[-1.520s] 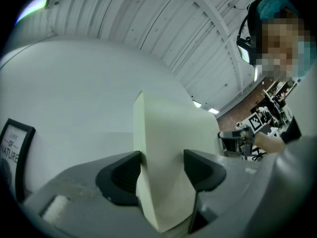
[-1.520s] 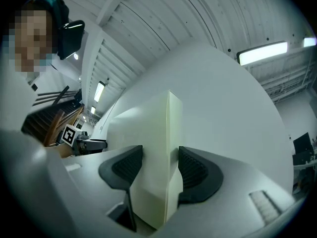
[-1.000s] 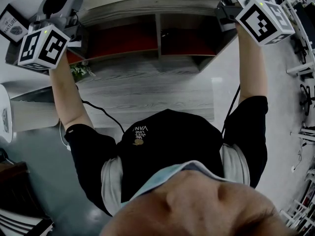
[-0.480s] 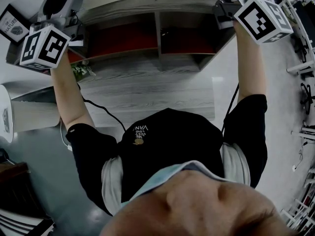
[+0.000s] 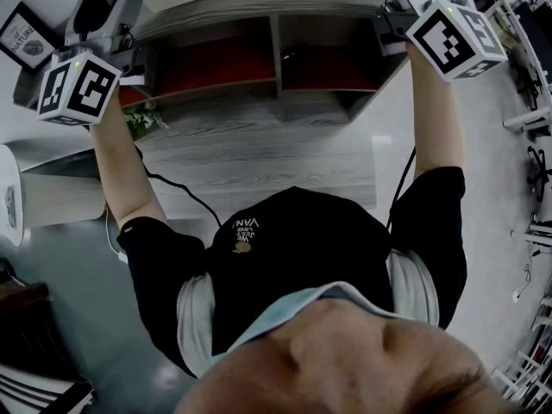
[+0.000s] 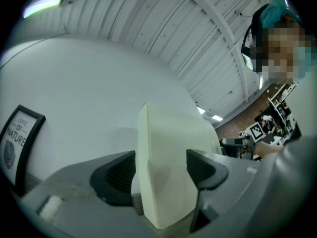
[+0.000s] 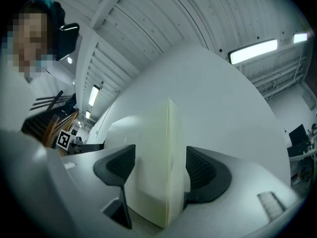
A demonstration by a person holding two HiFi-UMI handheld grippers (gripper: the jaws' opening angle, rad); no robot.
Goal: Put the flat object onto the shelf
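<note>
The flat object is a cream-white panel point(image 6: 163, 177) that stands on edge on the grey wooden top of the shelf point(image 5: 259, 11), close to the white wall. My left gripper point(image 6: 158, 172) is at one end of it, open, with a gap between each pad and the panel. At the other end my right gripper point(image 7: 161, 175) is also open, and the panel point(image 7: 153, 172) stands between its pads, nearer the right one. In the head view the marker cubes of the left point(image 5: 78, 84) and right point(image 5: 455, 37) grippers are held up at the shelf's two top corners.
The shelf has two red-floored compartments point(image 5: 216, 67) under its top. A framed picture point(image 5: 30, 37) leans at the left, near a small green plant point(image 5: 142, 121). Grey wood flooring point(image 5: 259, 162) lies in front. A person shows in the background point(image 6: 282, 38).
Both marker cubes have shifted slightly, the right one up and left, the left one a little left. The panel stays on the shelf top.
</note>
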